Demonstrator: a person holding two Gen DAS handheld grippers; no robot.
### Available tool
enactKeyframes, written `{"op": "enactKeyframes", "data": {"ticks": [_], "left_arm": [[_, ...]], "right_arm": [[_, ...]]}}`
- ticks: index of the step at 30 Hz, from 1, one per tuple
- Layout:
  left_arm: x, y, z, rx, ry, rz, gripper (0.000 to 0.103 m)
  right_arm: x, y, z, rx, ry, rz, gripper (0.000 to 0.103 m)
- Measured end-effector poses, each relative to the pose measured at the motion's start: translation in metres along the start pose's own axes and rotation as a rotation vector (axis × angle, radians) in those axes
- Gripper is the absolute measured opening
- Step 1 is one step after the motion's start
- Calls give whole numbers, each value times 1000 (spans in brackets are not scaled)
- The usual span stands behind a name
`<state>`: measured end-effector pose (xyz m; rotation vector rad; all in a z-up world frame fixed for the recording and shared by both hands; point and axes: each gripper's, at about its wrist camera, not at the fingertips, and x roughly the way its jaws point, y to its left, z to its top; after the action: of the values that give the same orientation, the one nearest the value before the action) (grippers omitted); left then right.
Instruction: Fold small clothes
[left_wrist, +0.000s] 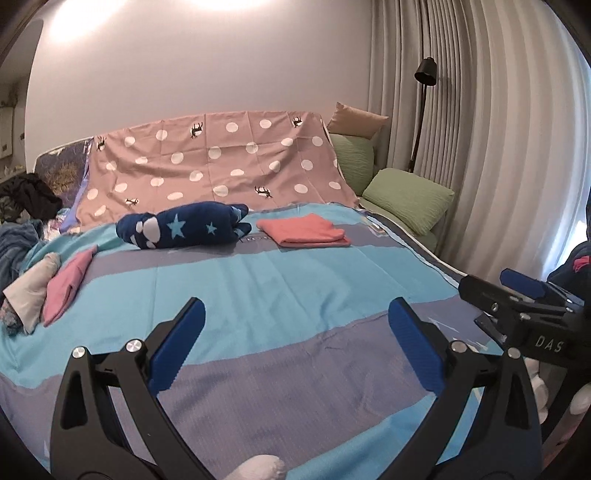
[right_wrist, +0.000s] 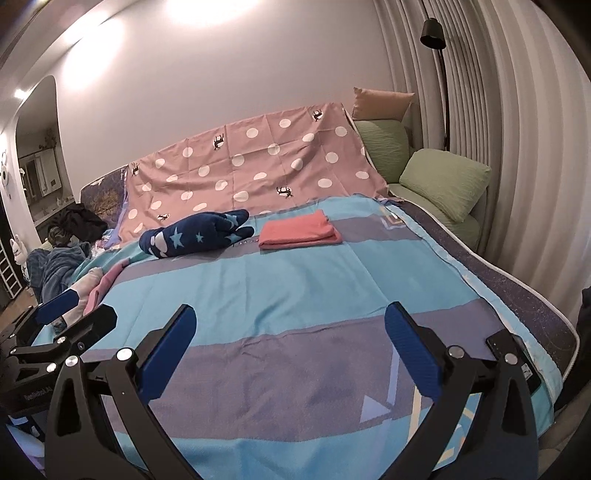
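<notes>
Nearest, at 6 o'clock in the left wrist view: left gripper (left_wrist: 295, 325), jaws spread wide, blue pads well apart, nothing between them, only striped blue bedspread (left_wrist: 280, 295) beneath. At 3 o'clock, just beside: right gripper (left_wrist: 517, 291) seen from the side, gap between its fingers hard to judge from here. In the right wrist view: right gripper (right_wrist: 291, 328) likewise gaping wide and empty over the bedspread (right_wrist: 295, 288), with the left gripper (right_wrist: 74, 306) at 9 o'clock.

Farther out, at 9 o'clock: pink garment (left_wrist: 66, 284) lying loosely folded beside a white garment (left_wrist: 31, 291), touching at the edge.

Beyond, at 12 o'clock: folded coral garment (left_wrist: 304, 230) flat on the bedspread, also visible from the right (right_wrist: 299, 232). Just left of it, at 11 o'clock: navy star-print garment (left_wrist: 184, 227), rolled in a bundle, close by but apart.

Farthest: pink polka-dot sheet (left_wrist: 221, 162) draped upright behind; green pillows (left_wrist: 406, 199) at 2 o'clock; black floor lamp (left_wrist: 424, 74) against grey curtains (left_wrist: 498, 147).
</notes>
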<state>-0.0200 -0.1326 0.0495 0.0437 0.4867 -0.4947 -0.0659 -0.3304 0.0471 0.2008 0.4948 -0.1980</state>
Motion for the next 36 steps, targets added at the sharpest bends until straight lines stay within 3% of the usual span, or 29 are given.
{"op": "enactKeyframes", "data": {"ticks": [3,8,13,36], "left_arm": [[2,1,-3,3,16,33,101],[9,3,-8,-30,49,11,101],[16,1,-9,-26,69,40,101],[29,-9,-13,-2,90,66,101]], "right_arm": [[-2,3,-2,-22,-5,-19,102],[0,0,-5,-19,12,-14,102],[6,-7,-8,-8,34,-18,102],[16,-11,-9,3,70,2,102]]}}
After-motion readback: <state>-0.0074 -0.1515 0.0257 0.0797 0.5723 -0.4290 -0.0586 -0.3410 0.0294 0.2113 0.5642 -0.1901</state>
